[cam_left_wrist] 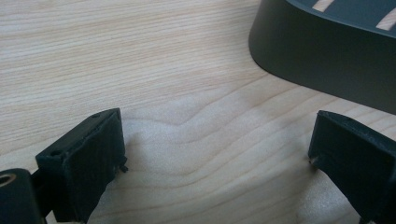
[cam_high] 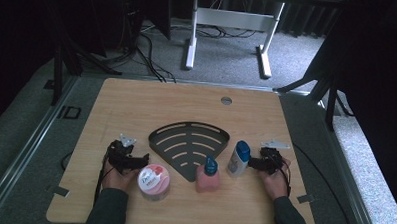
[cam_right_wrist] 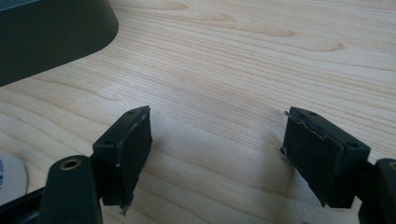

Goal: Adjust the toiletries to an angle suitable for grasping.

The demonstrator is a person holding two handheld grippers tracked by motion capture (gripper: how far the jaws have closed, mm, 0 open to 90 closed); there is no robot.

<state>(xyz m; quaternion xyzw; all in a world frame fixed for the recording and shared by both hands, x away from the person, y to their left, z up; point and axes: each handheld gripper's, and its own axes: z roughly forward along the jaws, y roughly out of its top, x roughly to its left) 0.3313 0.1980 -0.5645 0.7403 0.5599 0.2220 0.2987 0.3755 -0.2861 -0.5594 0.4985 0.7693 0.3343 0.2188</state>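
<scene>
A black fan-shaped slotted tray (cam_high: 188, 141) lies in the middle of the wooden table (cam_high: 136, 105). In front of it stand a pink jar with a white lid (cam_high: 153, 180), a pink bottle with a blue cap (cam_high: 208, 175) and a white bottle with a blue cap (cam_high: 238, 158). My left gripper (cam_high: 135, 157) rests low just left of the jar, open. Its view shows the jaws (cam_left_wrist: 217, 154) wide apart over bare wood, with the tray wall (cam_left_wrist: 322, 56) ahead. My right gripper (cam_high: 257, 163) sits right of the white bottle, open (cam_right_wrist: 217, 149), with nothing between its jaws.
The tray wall (cam_right_wrist: 51, 32) fills the upper left of the right gripper view, and a white edge of the bottle (cam_right_wrist: 9, 179) shows at lower left. A round hole (cam_high: 226, 100) marks the table's far side. White desk legs (cam_high: 191, 36) stand on the floor beyond.
</scene>
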